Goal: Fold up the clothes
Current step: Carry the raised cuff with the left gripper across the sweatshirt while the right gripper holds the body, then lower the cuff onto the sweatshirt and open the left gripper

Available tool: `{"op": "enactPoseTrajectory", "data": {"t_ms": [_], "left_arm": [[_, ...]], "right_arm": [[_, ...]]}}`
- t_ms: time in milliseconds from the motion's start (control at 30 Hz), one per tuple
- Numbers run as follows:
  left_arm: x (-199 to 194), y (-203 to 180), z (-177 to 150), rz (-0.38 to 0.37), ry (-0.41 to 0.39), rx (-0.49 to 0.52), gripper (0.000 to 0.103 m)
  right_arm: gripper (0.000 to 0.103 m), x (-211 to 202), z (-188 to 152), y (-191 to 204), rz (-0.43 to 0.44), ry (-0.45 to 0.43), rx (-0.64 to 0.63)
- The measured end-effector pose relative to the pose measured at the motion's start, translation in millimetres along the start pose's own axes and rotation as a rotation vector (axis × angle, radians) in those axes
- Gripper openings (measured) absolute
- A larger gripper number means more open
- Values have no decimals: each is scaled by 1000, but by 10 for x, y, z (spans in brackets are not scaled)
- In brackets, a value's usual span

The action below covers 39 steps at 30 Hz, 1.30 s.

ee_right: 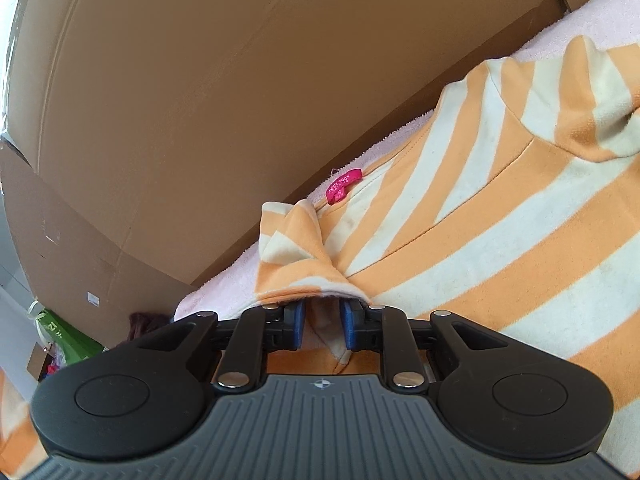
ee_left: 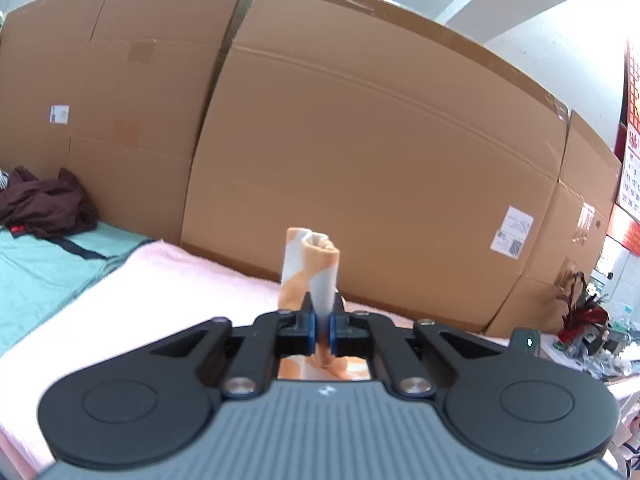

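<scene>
An orange-and-cream striped garment [ee_right: 480,220] lies spread on a pink fleece cover [ee_right: 600,12], with a pink label [ee_right: 344,186] at its far edge. My right gripper [ee_right: 322,308] has a bunched fold of this garment between its blue pads, and creases run out from that spot. The pads stand a little apart around the thick fold. In the left wrist view a rolled strip of the same striped garment [ee_left: 310,264] sticks up from my left gripper [ee_left: 322,312], which is shut tight on it above the pink cover [ee_left: 160,300].
A wall of big cardboard boxes [ee_left: 360,160] stands right behind the bed. A dark maroon garment [ee_left: 44,204] lies crumpled on a teal cloth [ee_left: 40,272] at the far left. Clutter with a red plant [ee_left: 584,316] fills the right side. A green bag [ee_right: 60,332] sits low on the left.
</scene>
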<state>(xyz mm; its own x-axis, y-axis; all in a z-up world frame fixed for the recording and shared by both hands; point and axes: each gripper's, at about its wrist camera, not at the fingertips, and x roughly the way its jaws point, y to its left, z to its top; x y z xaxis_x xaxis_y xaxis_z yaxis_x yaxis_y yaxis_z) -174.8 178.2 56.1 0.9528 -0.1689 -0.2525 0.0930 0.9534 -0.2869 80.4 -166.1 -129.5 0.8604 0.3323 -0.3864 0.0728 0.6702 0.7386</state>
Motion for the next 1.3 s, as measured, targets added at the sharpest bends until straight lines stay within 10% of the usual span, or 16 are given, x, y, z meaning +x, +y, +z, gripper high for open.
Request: {"op": "enactPoseTrajectory", "data": {"t_ms": [1000, 1300], "left_arm": [[-191, -91, -496, -36, 153, 67, 5], [-317, 375, -528, -188, 205, 154, 38]], "right_arm": [[22, -35, 57, -152, 91, 33, 105], [22, -97, 58, -202, 105, 36, 115]]}}
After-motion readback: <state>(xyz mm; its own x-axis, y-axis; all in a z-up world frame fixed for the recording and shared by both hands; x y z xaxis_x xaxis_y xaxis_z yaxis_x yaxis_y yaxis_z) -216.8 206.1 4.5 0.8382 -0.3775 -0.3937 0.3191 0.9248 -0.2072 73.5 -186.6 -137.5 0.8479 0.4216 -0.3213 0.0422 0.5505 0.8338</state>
